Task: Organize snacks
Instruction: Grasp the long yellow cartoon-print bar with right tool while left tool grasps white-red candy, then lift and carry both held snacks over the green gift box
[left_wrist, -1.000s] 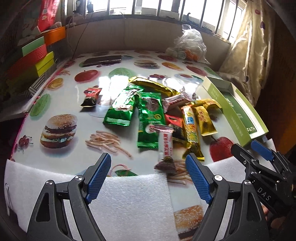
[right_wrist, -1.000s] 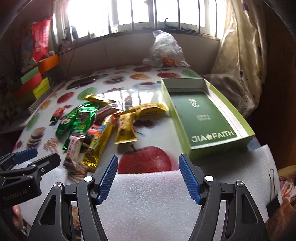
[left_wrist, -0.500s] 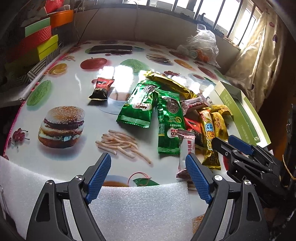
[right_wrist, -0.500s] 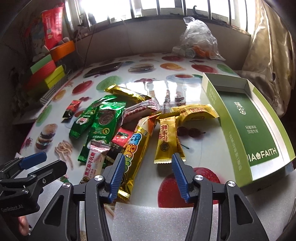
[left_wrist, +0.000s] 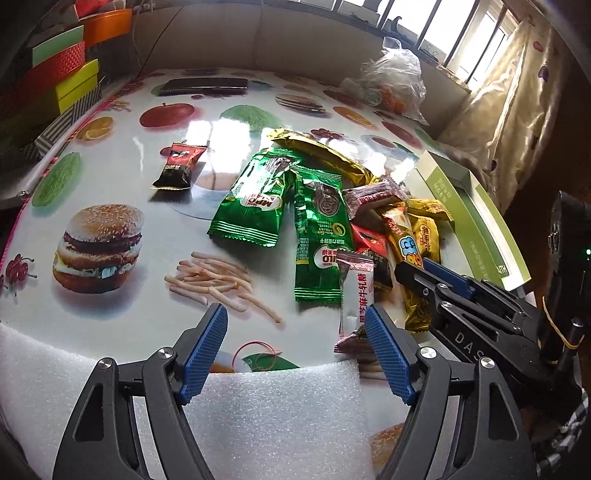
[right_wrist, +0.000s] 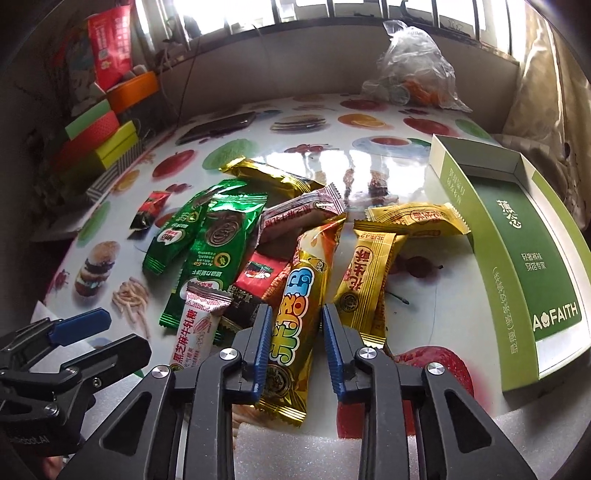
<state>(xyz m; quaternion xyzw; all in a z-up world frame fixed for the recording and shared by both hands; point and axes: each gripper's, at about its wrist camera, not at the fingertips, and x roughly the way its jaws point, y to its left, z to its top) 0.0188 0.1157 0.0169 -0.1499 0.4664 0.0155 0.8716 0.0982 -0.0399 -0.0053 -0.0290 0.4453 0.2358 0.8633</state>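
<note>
A: What is lying nearest the two grippers?

B: White foam padding (left_wrist: 273, 413) is covering the near edge of the table (left_wrist: 122, 173), whose cloth is printed with burgers, fries and fruit. The left gripper (left_wrist: 295, 354) is hanging just above that edge, its blue fingers wide apart though starting to close, with nothing between them. A pink-and-white candy bar (left_wrist: 354, 299) is lying just beside its right finger.

A: And the right gripper?

B: The right gripper (right_wrist: 295, 350) is closing around the long gold bar (right_wrist: 299, 332) with colourful lettering. The bar is lying lengthwise between the two blue pads. The pads are sitting right at its edges, but I cannot tell whether they are pressing on it yet.

A: Where are the other snacks sitting?

B: They are piled in the middle of the table. Beside the gold bar, a red-and-black packet (right_wrist: 258, 280) is peeking out from under it. Two green sachets (left_wrist: 284, 218) are lying side by side on the left. Two yellow packets (right_wrist: 373, 273) are lying to the right, one crossing the other. A pink wrapper (right_wrist: 303, 214) and a gold pouch (right_wrist: 266, 177) are lying behind. A small dark packet (left_wrist: 179, 166) is sitting apart, far left.

A: And further back?

B: An open green box (right_wrist: 517, 236) is standing at the right edge, empty. A clear plastic bag (right_wrist: 413, 70) is slumping by the window, and coloured boxes (left_wrist: 55, 85) are stacking up at far left.
</note>
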